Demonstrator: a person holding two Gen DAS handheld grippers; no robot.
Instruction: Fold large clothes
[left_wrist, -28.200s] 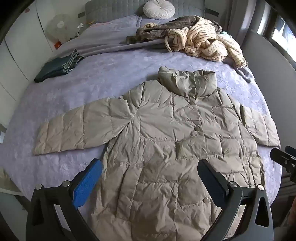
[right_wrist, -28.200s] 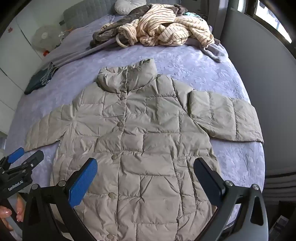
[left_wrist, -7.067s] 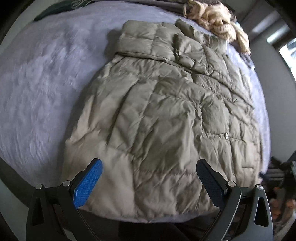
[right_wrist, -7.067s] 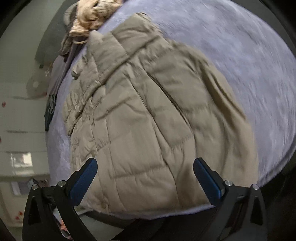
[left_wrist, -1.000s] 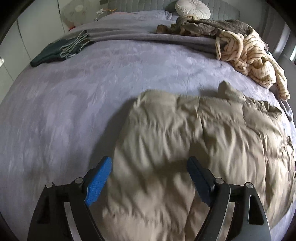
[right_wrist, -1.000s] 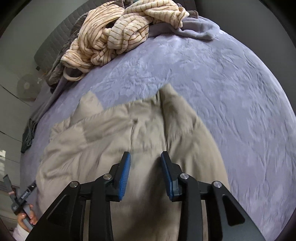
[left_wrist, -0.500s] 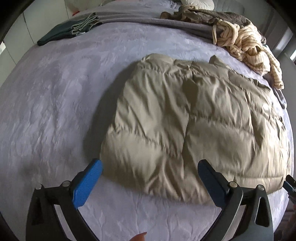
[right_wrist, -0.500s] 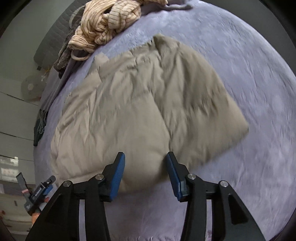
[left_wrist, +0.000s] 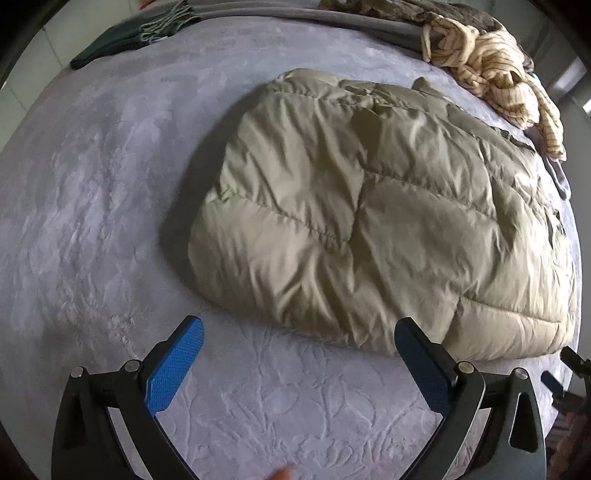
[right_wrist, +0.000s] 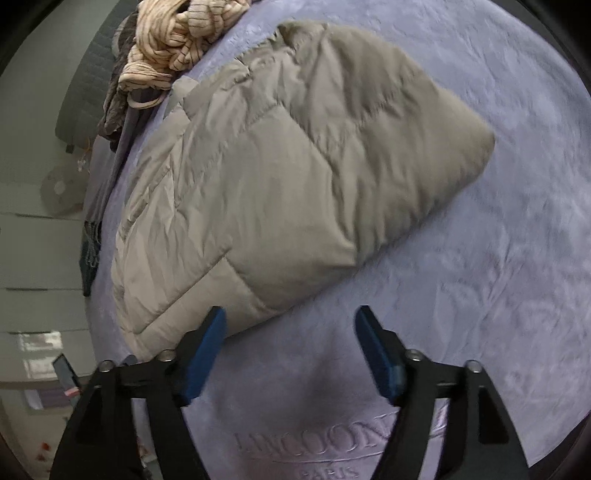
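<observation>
Both grippers had pulled back from the folded jacket, the left gripper and right gripper spread, empty. Puffy down ahead of them could spring the fold open on the bed.

Puffer jacket: quilted synthetic cloth, khaki, slight sheen, stitched panels, fine crinkles.

Bedspread: lavender plush cloth, matt, embossed with a leaf pattern; raised lettering near the edge in the right wrist view.

Striped knit: cream, soft, ribbed, bunched.

Dark fringed cloth: matt weave.

Left gripper: black matt plastic frame, metal screw heads; fingers faced with blue, finely textured pads.

Right gripper: same make.
</observation>
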